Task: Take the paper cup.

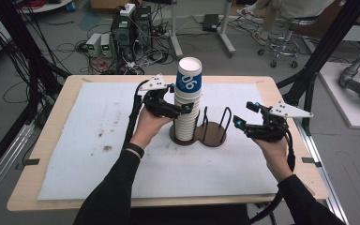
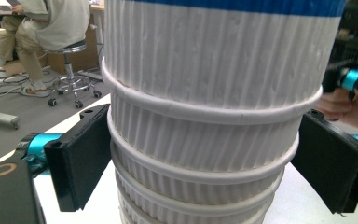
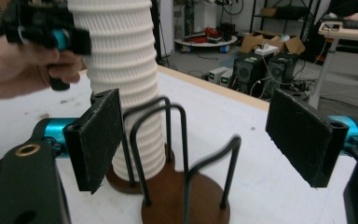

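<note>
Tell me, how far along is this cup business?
Looks done: a tall stack of paper cups stands in one half of the brown holder; its other half is bare. In hand: the left tongs straddle the stack, pads at its sides, though I can't tell if they press. The right tongs are open beside the holder, gripping nothing. Left, I'd guess: moving cups across.

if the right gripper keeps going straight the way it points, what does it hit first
Most likely the black wire loops of the empty side of the brown cup holder, which stand between the right gripper's open fingers; the stack of paper cups stands just behind, though depth is unclear.
</note>
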### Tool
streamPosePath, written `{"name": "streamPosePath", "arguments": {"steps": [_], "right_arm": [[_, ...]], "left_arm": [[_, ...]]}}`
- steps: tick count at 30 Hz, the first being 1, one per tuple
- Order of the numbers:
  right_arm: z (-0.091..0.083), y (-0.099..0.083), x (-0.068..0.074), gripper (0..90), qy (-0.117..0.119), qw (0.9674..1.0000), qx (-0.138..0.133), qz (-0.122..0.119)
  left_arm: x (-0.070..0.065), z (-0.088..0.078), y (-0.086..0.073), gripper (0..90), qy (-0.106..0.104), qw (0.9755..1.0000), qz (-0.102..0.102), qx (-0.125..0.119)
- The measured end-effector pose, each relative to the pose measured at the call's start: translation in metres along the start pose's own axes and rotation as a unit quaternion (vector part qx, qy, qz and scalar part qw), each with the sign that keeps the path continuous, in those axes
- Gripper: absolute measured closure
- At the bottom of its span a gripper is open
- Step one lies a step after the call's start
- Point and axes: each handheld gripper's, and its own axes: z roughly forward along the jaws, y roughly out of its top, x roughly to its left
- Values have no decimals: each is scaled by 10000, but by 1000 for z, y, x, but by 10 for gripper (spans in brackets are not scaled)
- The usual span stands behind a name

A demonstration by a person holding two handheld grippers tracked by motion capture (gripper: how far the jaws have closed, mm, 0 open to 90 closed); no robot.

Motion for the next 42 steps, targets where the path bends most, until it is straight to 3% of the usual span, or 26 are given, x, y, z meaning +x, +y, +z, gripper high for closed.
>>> {"name": "streamPosePath", "arguments": {"steps": [9,14,23,31,42], "right_arm": [[21,48,8,195,215,9994,-205,-193],[32,66,11,195,399,9986,-293,-171],[67,108,27,195,789,9963,-333,-92],[91,130,37,195,1080,9934,-324,209],[113,141,46,197,1169,9929,41,226]], "left_arm": [[0,0,1,108,23,10000,21,28],[0,0,1,109,25,10000,32,24],[0,0,0,109,15,10000,10,2],[0,0,1,109,25,10000,37,31],[0,0,2,109,34,10000,31,74]]}}
